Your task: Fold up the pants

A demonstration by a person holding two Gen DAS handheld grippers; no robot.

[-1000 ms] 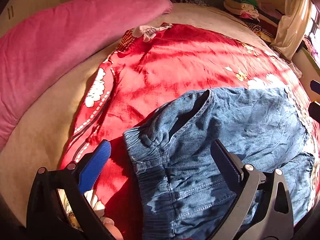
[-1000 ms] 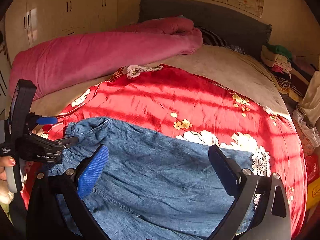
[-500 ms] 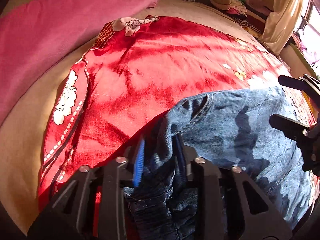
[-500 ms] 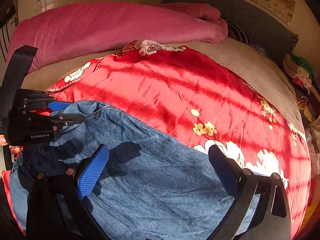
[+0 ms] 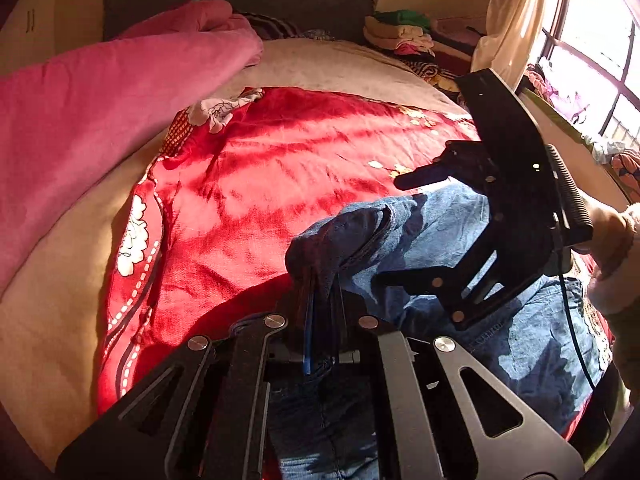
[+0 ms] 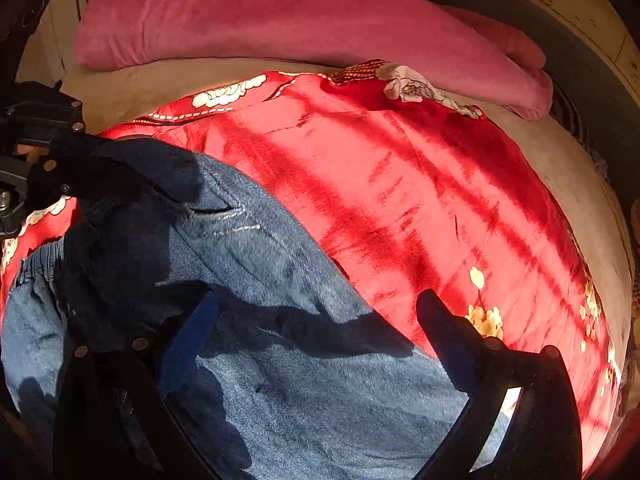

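Since the earlier frame, left gripper (image 5: 320,320) jaws have closed on the denim pants' (image 5: 460,240) waistband, lower centre; right gripper (image 6: 316,332), jaws wide and empty, hovers over pants on the red blanket (image 6: 400,180).

Hard sunlight from window (image 5: 592,60); striped shadows, fisheye bending, dark corners.

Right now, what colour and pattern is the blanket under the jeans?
Red blanket with white-and-gold flowers and a dashed white border; right wrist view shows it best.

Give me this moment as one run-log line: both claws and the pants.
left claw: shut on denim pants waistband | right claw: open above pants, not gripping | pants: on red floral blanket, unfolded
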